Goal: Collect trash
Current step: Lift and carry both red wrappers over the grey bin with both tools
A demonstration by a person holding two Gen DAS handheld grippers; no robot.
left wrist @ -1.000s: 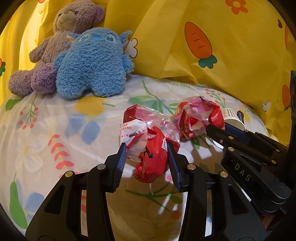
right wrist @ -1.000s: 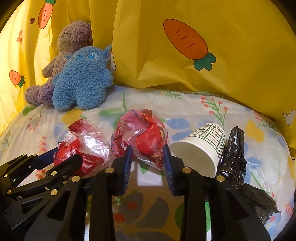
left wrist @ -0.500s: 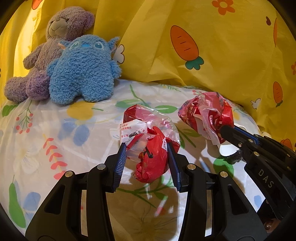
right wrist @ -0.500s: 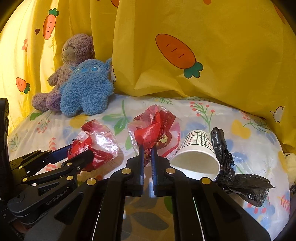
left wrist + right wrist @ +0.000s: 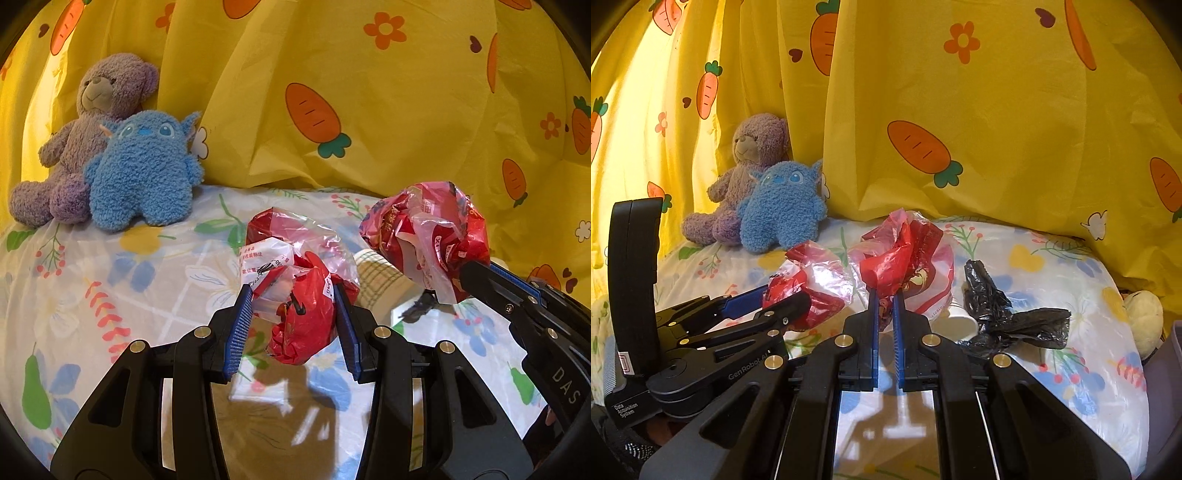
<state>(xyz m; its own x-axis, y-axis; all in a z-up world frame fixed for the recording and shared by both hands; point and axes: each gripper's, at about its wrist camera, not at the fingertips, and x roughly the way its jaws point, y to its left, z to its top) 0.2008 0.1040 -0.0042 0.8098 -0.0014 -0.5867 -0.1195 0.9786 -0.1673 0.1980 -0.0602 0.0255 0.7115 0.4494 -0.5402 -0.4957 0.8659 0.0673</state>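
My left gripper (image 5: 293,301) is shut on a crumpled red and clear plastic bag (image 5: 299,280), held above the flowered bed sheet (image 5: 110,280). My right gripper (image 5: 885,293) is shut tight on a second red and clear crumpled bag (image 5: 905,254), also lifted off the bed; that bag (image 5: 424,236) hangs at the right in the left wrist view. A checked paper cup (image 5: 376,277) lies on its side on the sheet below, mostly hidden in the right wrist view behind the bag, its white rim (image 5: 955,325) showing. A crumpled black plastic bag (image 5: 1001,314) lies beside it.
A purple teddy bear (image 5: 99,110) and a blue plush toy (image 5: 144,173) sit at the back left against a yellow carrot-print curtain (image 5: 369,110). A pale yellow plush (image 5: 1143,323) sits at the bed's right edge, by a grey container's edge (image 5: 1167,369).
My right gripper closed on its red bag and lifted it off the sheet. Both grippers rose and pulled back with their bags; the cup and black bag stayed on the bed.
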